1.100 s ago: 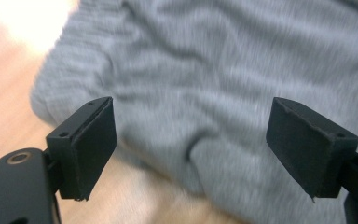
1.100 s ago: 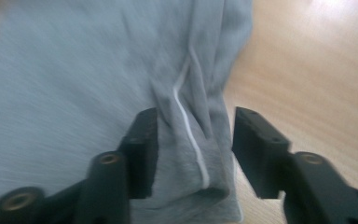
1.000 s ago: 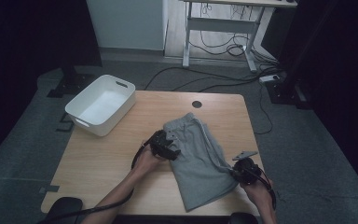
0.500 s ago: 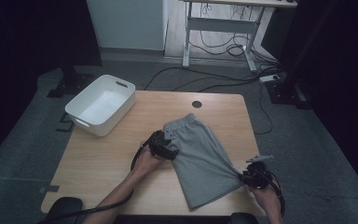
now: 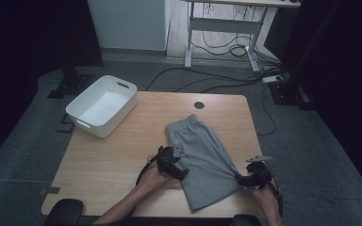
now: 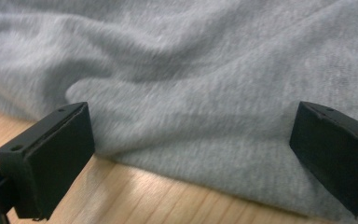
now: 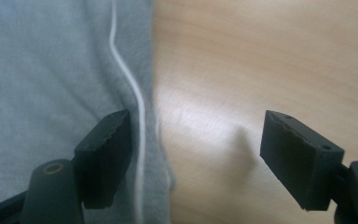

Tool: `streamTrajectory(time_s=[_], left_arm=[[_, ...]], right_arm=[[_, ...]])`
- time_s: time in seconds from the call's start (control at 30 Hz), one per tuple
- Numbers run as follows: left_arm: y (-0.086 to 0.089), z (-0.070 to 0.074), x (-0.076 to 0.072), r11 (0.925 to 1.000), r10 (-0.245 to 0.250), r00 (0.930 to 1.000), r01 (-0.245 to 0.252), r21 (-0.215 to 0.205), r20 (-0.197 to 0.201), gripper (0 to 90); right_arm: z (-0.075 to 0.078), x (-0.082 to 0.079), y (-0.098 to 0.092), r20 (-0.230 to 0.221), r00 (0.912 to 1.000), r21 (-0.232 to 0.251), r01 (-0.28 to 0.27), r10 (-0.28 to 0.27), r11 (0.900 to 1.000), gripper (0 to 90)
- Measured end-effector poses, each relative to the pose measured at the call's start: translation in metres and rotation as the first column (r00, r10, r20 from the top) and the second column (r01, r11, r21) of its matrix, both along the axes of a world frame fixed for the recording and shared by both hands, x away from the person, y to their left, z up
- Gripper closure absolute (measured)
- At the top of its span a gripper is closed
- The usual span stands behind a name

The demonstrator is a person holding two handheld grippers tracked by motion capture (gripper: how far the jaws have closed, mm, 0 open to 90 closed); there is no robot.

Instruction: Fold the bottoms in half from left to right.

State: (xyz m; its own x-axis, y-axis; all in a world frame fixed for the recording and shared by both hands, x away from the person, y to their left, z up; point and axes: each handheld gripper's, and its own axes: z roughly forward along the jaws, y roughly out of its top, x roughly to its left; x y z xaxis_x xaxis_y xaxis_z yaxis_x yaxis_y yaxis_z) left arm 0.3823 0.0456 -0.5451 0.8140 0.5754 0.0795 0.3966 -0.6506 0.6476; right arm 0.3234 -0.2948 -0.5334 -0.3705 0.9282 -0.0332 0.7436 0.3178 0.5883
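On the wooden table (image 5: 113, 160) in the high view, a pair of grey shorts (image 5: 202, 155) lies folded lengthwise, waistband toward the far edge and hem toward the person, with a white bin (image 5: 102, 104) well apart at the far left corner. The left gripper (image 5: 179, 170) sits at the shorts' left edge near the hem, and the right gripper (image 5: 243, 179) at the right hem corner, where the cloth is drawn into a small peak. Half a second ago the right gripper sat further out past the table's edge with the corner stretched toward it; now it is closer in. Along the left gripper view, the jaws stand wide apart, having just been opening, with the grey fabric's folded edge (image 6: 200, 140) lying on the wood between and beyond them, untouched by either pad. Along the right gripper view, the jaws have also just been opening and stand apart; the left one rests over the hem with its white drawcord (image 7: 137, 107), the other over bare wood, nothing pinched. Both releases suggest the smoothing pull is finished and the shorts are left flat for the next fold.
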Motion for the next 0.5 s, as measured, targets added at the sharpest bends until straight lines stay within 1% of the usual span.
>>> streamTrajectory(time_s=[0.1, 0.23, 0.3, 0.33, 0.37, 0.43, 0.5], left_arm=[[0.008, 0.001, 0.005, 0.9998, 0.015, 0.9998, -0.015, 0.009, -0.008, 0.0], [0.025, 0.003, 0.014, 0.9982, 0.049, 0.9988, -0.048, 0.036, 0.000, 0.0], [0.036, 0.004, 0.020, 0.9967, 0.071, 0.9975, -0.070, 0.041, -0.007, 0.0], [0.042, 0.004, 0.023, 0.9957, 0.081, 0.9967, -0.081, 0.046, -0.007, 0.0], [0.042, 0.004, 0.023, 0.9957, 0.081, 0.9967, -0.081, 0.046, -0.007, 0.0], [0.061, 0.005, 0.032, 0.9920, 0.116, 0.9932, -0.115, 0.051, -0.011, 0.0], [0.073, 0.005, 0.038, 0.9885, 0.141, 0.9899, -0.141, 0.056, -0.009, 0.0]], right_arm=[[0.000, -0.006, 0.006, -0.002, 0.9999, 0.002, -0.016, 0.016, 1.000, 26.0], [-0.001, -0.013, 0.025, -0.010, 0.9975, 0.020, -0.069, 0.070, 0.997, 25.9], [-0.001, -0.017, 0.041, -0.010, 0.9940, 0.018, -0.109, 0.109, 0.994, 25.0], [-0.001, -0.018, 0.047, -0.011, 0.9927, 0.019, -0.120, 0.120, 0.993, 24.8], [-0.001, -0.020, 0.054, -0.010, 0.9905, 0.021, -0.137, 0.137, 0.990, 24.3], [-0.002, -0.021, 0.069, -0.008, 0.9870, 0.022, -0.160, 0.160, 0.987, 23.6], [-0.002, -0.023, 0.088, -0.008, 0.9820, 0.031, -0.189, 0.189, 0.982, 22.5]])
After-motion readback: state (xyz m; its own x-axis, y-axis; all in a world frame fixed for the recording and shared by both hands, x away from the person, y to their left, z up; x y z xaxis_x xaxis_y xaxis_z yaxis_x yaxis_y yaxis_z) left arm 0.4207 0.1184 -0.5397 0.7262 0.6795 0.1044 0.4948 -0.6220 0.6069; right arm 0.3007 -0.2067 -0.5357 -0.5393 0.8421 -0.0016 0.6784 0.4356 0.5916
